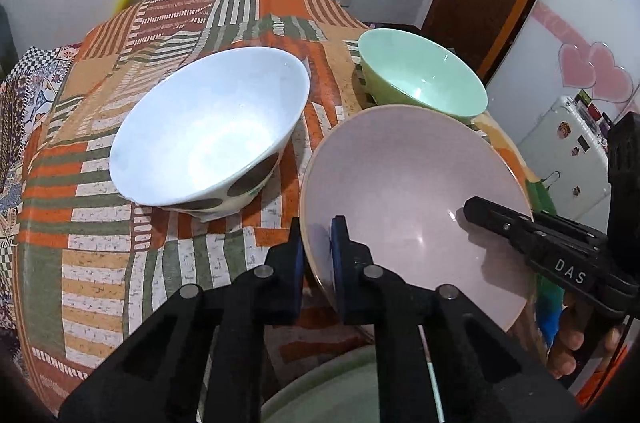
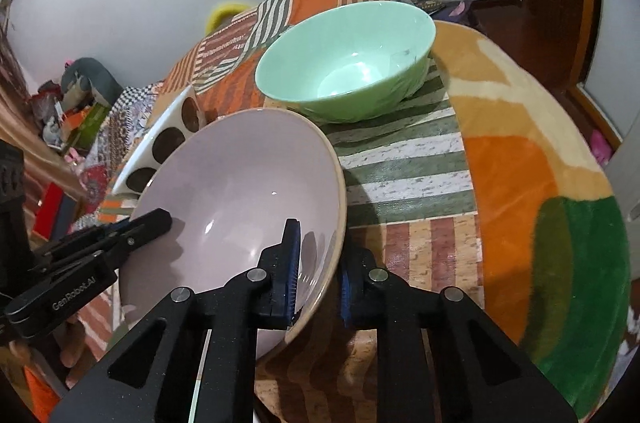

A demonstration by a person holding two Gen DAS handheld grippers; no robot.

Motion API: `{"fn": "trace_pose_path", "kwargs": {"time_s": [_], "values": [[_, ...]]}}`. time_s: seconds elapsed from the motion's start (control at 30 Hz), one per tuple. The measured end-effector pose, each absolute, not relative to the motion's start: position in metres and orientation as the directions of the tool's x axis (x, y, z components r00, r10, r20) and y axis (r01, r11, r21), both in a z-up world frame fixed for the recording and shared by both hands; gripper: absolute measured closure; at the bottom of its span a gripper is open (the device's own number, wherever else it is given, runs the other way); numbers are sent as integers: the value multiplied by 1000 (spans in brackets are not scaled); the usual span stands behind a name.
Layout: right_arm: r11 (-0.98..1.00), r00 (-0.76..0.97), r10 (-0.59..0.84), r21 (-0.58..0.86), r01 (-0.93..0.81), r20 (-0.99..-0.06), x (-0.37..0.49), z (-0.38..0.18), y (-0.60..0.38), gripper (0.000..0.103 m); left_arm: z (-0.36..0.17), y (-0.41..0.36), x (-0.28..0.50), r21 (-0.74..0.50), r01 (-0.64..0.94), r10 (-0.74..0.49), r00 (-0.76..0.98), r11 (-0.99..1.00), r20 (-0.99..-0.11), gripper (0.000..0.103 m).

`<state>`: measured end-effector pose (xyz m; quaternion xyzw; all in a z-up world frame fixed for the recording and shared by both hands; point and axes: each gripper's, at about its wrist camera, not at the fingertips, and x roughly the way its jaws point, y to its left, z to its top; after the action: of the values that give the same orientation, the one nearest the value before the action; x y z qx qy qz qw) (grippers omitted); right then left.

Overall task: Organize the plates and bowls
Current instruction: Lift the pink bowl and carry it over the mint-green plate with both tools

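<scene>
A pale pink bowl sits tilted over the patterned tablecloth, held at two sides of its rim. My left gripper is shut on its left rim, one pad inside and one outside. My right gripper is shut on the opposite rim in the same way. Each gripper also shows in the other view: the right gripper and the left gripper. A white bowl with brown dots stands to the left. A mint green bowl stands behind.
The striped orange-and-green tablecloth covers the table. A pale green rim shows below the pink bowl at the near edge. A fuzzy orange and green mat lies to the right. A white fridge stands beyond the table.
</scene>
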<state>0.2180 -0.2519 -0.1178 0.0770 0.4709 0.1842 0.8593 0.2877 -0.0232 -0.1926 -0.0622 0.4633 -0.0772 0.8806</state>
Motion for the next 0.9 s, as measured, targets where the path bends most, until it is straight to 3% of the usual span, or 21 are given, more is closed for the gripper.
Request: {"fn": "trace_pose_path", "kwargs": {"time_s": [0.9], "values": [[897, 551, 440, 312, -314, -709, 159, -57, -242, 88, -111, -12, 181, -175, 88, -189, 656, 981, -731, 91]]}}
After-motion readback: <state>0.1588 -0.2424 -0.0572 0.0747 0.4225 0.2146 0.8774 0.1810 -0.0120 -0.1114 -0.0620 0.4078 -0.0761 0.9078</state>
